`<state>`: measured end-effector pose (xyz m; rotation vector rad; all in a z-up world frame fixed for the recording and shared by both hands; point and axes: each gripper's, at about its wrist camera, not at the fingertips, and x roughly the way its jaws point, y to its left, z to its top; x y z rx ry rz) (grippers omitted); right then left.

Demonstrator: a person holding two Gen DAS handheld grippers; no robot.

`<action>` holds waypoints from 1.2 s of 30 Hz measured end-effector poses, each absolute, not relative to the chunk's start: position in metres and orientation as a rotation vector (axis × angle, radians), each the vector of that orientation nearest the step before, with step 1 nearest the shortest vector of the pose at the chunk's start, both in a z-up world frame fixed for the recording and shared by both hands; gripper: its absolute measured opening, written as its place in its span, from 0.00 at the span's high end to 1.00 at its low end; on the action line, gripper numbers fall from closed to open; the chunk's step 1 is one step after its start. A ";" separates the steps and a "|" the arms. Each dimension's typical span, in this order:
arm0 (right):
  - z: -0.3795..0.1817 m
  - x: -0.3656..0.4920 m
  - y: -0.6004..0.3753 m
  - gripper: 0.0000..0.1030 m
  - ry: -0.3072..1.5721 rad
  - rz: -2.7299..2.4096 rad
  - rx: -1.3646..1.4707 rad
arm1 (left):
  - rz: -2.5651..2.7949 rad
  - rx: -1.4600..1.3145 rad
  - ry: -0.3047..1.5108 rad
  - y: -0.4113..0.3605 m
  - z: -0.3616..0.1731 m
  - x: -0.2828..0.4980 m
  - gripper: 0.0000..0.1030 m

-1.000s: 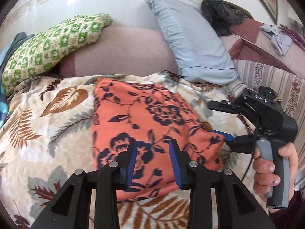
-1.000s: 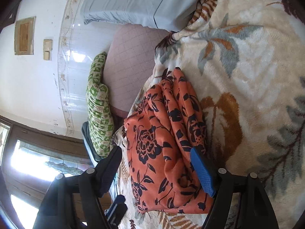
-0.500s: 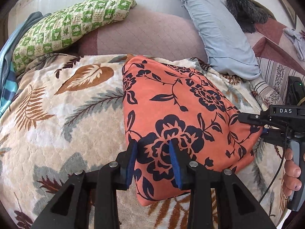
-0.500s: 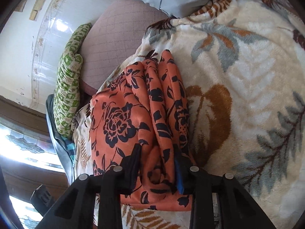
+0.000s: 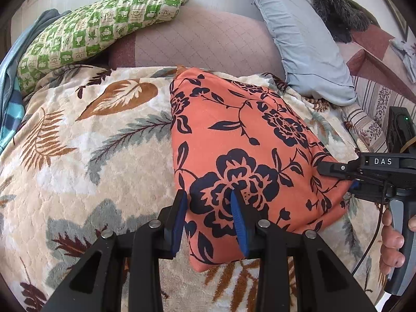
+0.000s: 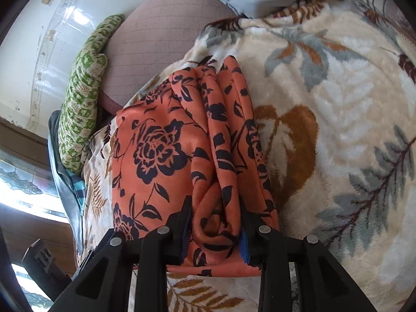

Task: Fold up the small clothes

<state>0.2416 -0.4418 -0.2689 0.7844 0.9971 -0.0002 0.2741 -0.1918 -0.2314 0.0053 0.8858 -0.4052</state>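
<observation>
An orange garment (image 5: 234,130) with dark blue flowers lies folded on the leaf-patterned blanket (image 5: 78,156). My left gripper (image 5: 208,208) is shut on its near edge, with cloth bunched between the blue pads. In the right wrist view the same garment (image 6: 156,143) shows several stacked folds along its right side. My right gripper (image 6: 215,223) pinches that layered end; its jaws are opening slightly, but the pads still press on the cloth. From the left wrist view the right gripper (image 5: 338,176) holds the garment's right corner, with a hand (image 5: 392,247) on its handle. The cloth stretches between both grippers.
A green checked pillow (image 5: 98,26), a mauve quilted cushion (image 5: 202,44) and a pale blue pillow (image 5: 299,39) line the far side of the bed. A dark furry thing (image 5: 335,7) sits behind. A bright window (image 6: 20,195) is off the bed's left side.
My right gripper's wide jaws have closed onto the folded end of the garment. The left gripper has shifted with the cloth, which now looks smoother and pulled between both grippers.
</observation>
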 end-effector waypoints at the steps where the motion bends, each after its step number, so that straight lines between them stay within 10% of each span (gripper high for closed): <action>1: -0.267 0.241 -0.442 0.71 0.985 0.015 0.782 | -0.404 0.001 0.889 -0.190 -0.231 0.275 0.66; 15: -0.233 0.211 -0.459 0.85 0.938 0.087 0.785 | -0.403 0.051 0.906 -0.204 -0.227 0.279 0.66; 20: -0.286 0.220 -0.485 0.81 1.081 0.083 1.049 | -0.412 0.061 0.948 -0.201 -0.222 0.287 0.65; 28: -0.232 0.202 -0.526 0.66 0.662 0.043 1.091 | -0.424 0.108 0.896 -0.207 -0.176 0.361 0.63; 36: -0.268 0.270 -0.450 0.67 0.862 0.129 1.003 | -0.362 0.180 0.920 -0.263 -0.206 0.467 0.63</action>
